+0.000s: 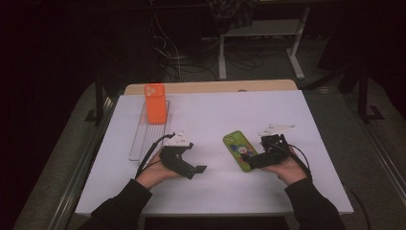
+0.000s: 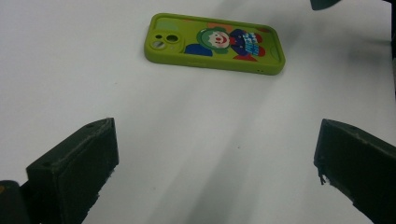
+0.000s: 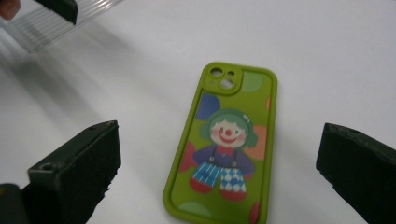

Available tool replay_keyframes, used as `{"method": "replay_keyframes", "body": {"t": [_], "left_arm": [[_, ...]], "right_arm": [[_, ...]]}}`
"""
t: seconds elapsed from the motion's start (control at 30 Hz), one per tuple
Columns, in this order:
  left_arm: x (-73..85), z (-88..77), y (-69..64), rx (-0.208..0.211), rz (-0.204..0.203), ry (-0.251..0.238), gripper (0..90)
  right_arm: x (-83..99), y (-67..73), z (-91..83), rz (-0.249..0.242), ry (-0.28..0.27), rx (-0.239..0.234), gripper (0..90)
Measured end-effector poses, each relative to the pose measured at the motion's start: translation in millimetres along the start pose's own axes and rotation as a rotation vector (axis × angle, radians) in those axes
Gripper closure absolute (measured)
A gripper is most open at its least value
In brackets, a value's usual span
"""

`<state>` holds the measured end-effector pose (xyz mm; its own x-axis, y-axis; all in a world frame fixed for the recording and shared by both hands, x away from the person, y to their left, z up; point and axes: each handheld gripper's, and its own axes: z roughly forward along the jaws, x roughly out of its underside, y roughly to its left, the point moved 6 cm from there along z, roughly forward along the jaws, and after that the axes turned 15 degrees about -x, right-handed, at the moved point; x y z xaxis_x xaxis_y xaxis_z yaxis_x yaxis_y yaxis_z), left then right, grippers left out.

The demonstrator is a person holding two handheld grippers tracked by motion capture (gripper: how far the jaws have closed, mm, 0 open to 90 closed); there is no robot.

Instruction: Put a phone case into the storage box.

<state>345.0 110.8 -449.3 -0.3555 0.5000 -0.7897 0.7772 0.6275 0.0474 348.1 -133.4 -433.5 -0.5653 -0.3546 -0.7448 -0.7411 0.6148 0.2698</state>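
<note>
- The right gripper [image 1: 253, 161] sits just beside the green phone case [image 1: 239, 151], jaws spread wide and holding nothing; in the right gripper view the case [image 3: 224, 144] lies flat between the two black jaws, clown picture facing up.
- The left gripper [image 1: 194, 170] rests on the table nearer the person, also wide open and empty, pointed across at the case [image 2: 214, 43] from well apart.
- First risk: the case lies flat on a smooth white sheet [image 1: 210, 115], so jaws closing on its thin edges may ride over the rim and pinch nothing.
- Second risk: one jaw touching first would likely shove the light case sideways or spin it, since nothing backs it up.
- Third risk: it looks like soft rubbery plastic, so a hard squeeze across the width could bow it and pop it free.
- Fourth risk: with both grippers aimed at the same case, they could bump each other if both close in.
- An orange phone case [image 1: 154, 103] stands upright at the far end of a clear ribbed rack [image 1: 143, 139] on the left; a careless swing there could tip it over.
- The white sheet covers most of a wooden table [image 1: 210, 86], bare and uncluttered otherwise.
- The room behind is dark, with cables [image 1: 167, 48] on the floor and the pale legs of another table [image 1: 297, 48].
</note>
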Motion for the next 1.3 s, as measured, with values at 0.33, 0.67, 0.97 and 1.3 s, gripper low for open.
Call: {"method": "replay_keyframes", "body": {"t": [0.33, 0.67, 0.97, 1.3], "left_arm": [[-0.4, 0.4, -0.6, 0.007, -0.004, -0.002, 0.0], [0.4, 1.1, 1.0, 0.004, -0.017, 0.001, 0.0], [0.6, 0.9, 1.1, 0.004, -0.026, 0.006, 0.0], [0.8, 0.8, 1.1, 0.002, -0.028, 0.007, 0.0]], "right_arm": [[-20.0, -13.1, 9.8, 0.029, -0.025, 0.030, 0.0], [-21.2, -23.9, 28.0, 0.074, 0.002, 0.068, 0.0], [-16.0, -26.9, 38.5, 0.100, 0.043, 0.078, 0.0], [1.9, -25.7, 61.5, 0.113, 0.127, 0.073, 0.0]]}}
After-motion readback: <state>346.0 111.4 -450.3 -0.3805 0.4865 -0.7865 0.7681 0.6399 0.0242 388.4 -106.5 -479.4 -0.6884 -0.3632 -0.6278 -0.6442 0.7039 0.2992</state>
